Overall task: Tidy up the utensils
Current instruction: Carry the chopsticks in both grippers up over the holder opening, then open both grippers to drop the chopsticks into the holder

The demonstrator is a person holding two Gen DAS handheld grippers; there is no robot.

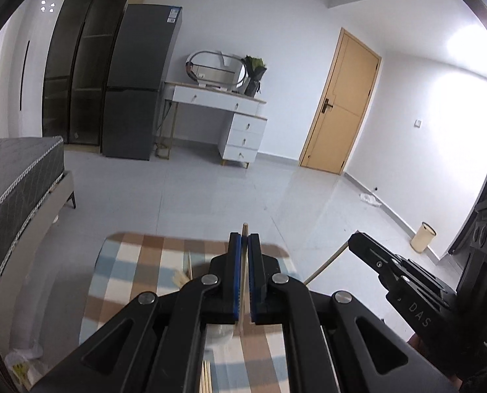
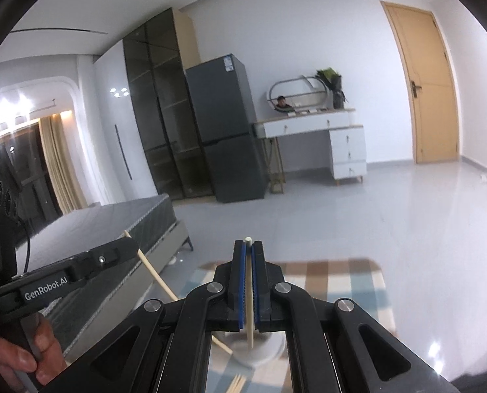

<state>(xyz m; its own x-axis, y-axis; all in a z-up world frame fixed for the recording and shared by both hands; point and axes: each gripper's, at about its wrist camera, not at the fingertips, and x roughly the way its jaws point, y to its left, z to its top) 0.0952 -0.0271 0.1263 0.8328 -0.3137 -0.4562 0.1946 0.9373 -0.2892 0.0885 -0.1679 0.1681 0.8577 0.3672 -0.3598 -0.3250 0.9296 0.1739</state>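
My left gripper point(image 1: 244, 239) is shut on a wooden chopstick point(image 1: 244, 229) that stands upright between its blue pads. My right gripper point(image 2: 248, 245) is shut on a pale chopstick point(image 2: 250, 311); its lower end hangs over a white round holder point(image 2: 263, 350). In the right wrist view the left gripper point(image 2: 128, 245) comes in from the left, and its chopstick point(image 2: 155, 275) slants down toward the holder. In the left wrist view the right gripper point(image 1: 355, 239) is at the right with its chopstick point(image 1: 325, 265). More loose chopsticks point(image 1: 207, 376) lie on the checked tablecloth point(image 1: 145, 262).
Both grippers are well above the table with the checked cloth point(image 2: 341, 281). A dark bed point(image 1: 17, 177) is at the left, with a grey fridge point(image 1: 138, 82), a white dresser point(image 1: 240, 124) and a wooden door point(image 1: 341, 104) beyond. A beige bin point(image 1: 423, 235) stands on the floor.
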